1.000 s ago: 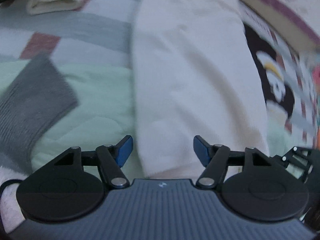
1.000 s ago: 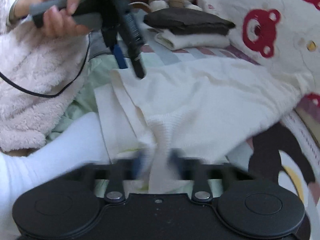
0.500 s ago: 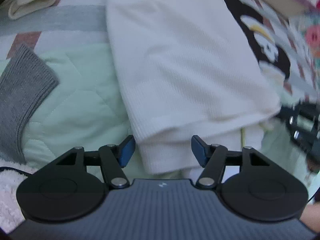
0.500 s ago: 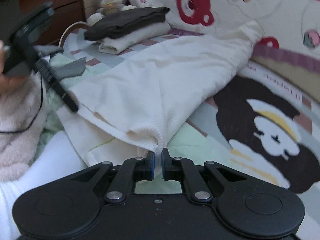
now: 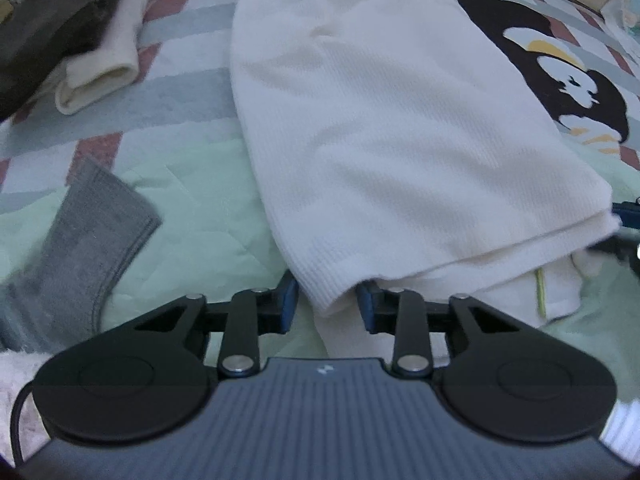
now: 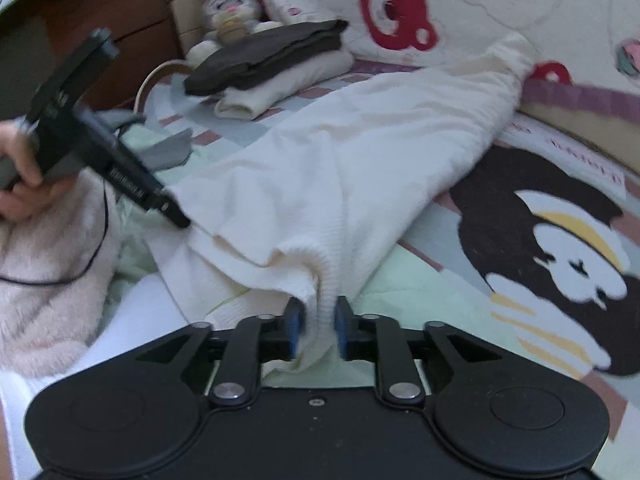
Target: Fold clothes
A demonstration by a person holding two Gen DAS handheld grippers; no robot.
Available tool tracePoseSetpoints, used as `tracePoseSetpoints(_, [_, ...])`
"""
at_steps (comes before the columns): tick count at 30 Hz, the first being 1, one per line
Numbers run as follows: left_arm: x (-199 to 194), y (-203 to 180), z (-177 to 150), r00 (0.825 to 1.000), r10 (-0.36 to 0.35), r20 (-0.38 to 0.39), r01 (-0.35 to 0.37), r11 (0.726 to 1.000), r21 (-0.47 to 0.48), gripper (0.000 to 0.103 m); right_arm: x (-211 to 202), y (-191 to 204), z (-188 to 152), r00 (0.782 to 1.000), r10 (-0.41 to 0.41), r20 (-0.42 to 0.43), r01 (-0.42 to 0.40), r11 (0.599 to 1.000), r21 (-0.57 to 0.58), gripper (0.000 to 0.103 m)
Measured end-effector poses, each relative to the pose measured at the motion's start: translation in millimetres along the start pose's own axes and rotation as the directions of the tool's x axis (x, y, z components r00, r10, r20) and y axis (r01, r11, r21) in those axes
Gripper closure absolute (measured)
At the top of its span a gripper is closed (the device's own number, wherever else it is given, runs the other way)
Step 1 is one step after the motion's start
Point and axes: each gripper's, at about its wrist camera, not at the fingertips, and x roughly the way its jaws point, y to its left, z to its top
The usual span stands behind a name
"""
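Left wrist view: my left gripper (image 5: 326,307) stood partly open, its jaws on either side of the near corner of the cream garment (image 5: 384,120), which lay folded on the quilt (image 5: 192,196).
Right wrist view: my right gripper (image 6: 316,326) stood slightly parted around the garment's other near corner; whether it pinched, I couldn't tell.

Bare quilt (image 5: 208,216) beside grey garment (image 5: 84,240)
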Motion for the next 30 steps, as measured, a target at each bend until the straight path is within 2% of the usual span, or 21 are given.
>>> tracePoseSetpoints(2, [-3, 1, 1, 0.999, 0.017, 0.032, -0.016, 1.0, -0.005, 0.077, 8, 8, 0, 1.0, -0.03, 0.002, 0.03, 0.998, -0.058, 0.054])
tracePoseSetpoints(3, [-10, 0, 0, 0.997, 0.028, 0.067, -0.028, 1.0, 0.003, 0.099, 12, 12, 0, 0.999, -0.05, 0.005, 0.05, 0.995, -0.088, 0.055])
tracePoseSetpoints(4, [-19, -2, -1, 0.993, 0.04, 0.107, -0.042, 0.999, 0.014, 0.1, 15, 16, 1, 0.998, -0.066, 0.014, 0.067, 0.991, -0.115, 0.057])
tracePoseSetpoints(5, [-28, -3, -3, 0.988, 0.052, 0.148, -0.056, 0.998, 0.024, 0.101, 12, 18, 1, 0.997, -0.074, 0.037, 0.079, 0.989, -0.127, 0.086])
tracePoseSetpoints(6, [-37, -5, -4, 0.98, 0.063, 0.188, -0.07, 0.997, 0.034, 0.101, 5, 18, 2, 0.995, -0.078, 0.069, 0.087, 0.988, -0.128, 0.096])
tracePoseSetpoints(7, [-50, -5, -6, 0.973, 0.061, 0.224, -0.071, 0.997, 0.037, 0.101, -5, 17, 3, 0.991, -0.085, 0.104, 0.096, 0.989, -0.11, 0.096])
tracePoseSetpoints(9, [-69, -1, -13, 0.969, 0.024, 0.245, -0.031, 0.999, 0.021, 0.101, -34, 12, 3, 0.978, -0.107, 0.178, 0.114, 0.993, -0.025, 0.096])
tracePoseSetpoints(11, [-86, 3, -20, 0.965, -0.016, 0.261, 0.016, 1.0, 0.002, 0.101, -55, 4, -2, 0.971, -0.112, 0.209, 0.101, 0.993, 0.063, 0.096])
tracePoseSetpoints(14, [-67, 2, -30, 0.979, -0.075, 0.187, 0.08, 0.997, -0.017, 0.101, -59, -3, -17, 0.979, -0.134, 0.156, 0.119, 0.988, 0.099, 0.096])
tracePoseSetpoints(17, [-38, 3, -26, 0.996, -0.046, 0.08, 0.051, 0.997, -0.053, 0.101, -45, -5, -28, 0.983, -0.145, 0.111, 0.135, 0.986, 0.092, 0.097])
tracePoseSetpoints(19, [-55, 4, -24, 0.987, -0.08, 0.136, 0.087, 0.995, -0.048, 0.101, -53, -4, -24, 0.98, -0.138, 0.145, 0.122, 0.986, 0.116, 0.097])
tracePoseSetpoints(22, [-77, 4, -27, 0.98, -0.058, 0.191, 0.06, 0.998, -0.007, 0.101, -51, -6, -30, 0.982, -0.14, 0.129, 0.12, 0.981, 0.152, 0.097])
tracePoseSetpoints(27, [-29, 10, -29, 0.998, -0.055, 0.006, 0.055, 0.996, -0.071, 0.101, -38, -12, -46, 0.989, -0.136, 0.056, 0.121, 0.97, 0.21, 0.097])
tracePoseSetpoints(28, [-25, 9, -26, 0.998, -0.059, -0.013, 0.058, 0.995, -0.076, 0.101, -34, -12, -50, 0.991, -0.129, 0.042, 0.116, 0.967, 0.226, 0.097])
tracePoseSetpoints(30, [-23, 7, -23, 0.998, -0.053, -0.026, 0.051, 0.996, -0.072, 0.101, -37, -11, -49, 0.989, -0.135, 0.064, 0.115, 0.959, 0.259, 0.097])
